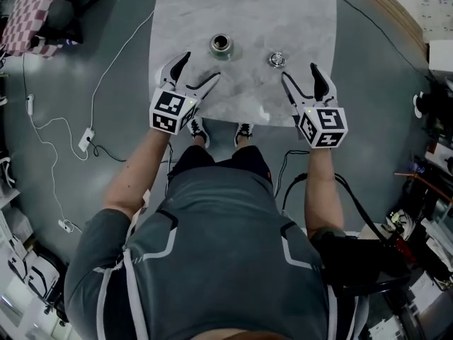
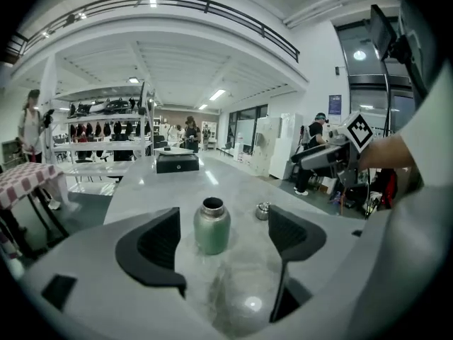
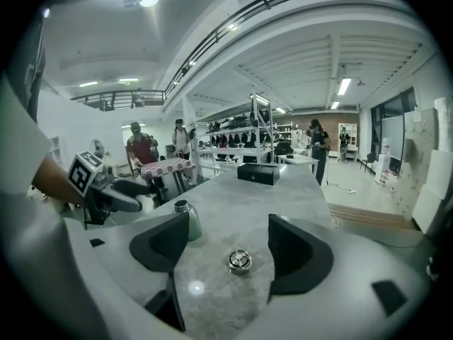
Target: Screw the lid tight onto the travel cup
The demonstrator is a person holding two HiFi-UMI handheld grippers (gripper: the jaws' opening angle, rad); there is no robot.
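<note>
A green travel cup stands upright and uncapped on the grey marbled table. Its silver lid lies apart, to the cup's right. My left gripper is open just in front of the cup, with nothing between its jaws. My right gripper is open in front of the lid, jaws either side of it in that view, not touching. Each sees the other gripper across the table.
A black box sits at the table's far end. Cables trail over the floor left of the table. A checkered table stands at the far left. People and shelves fill the background.
</note>
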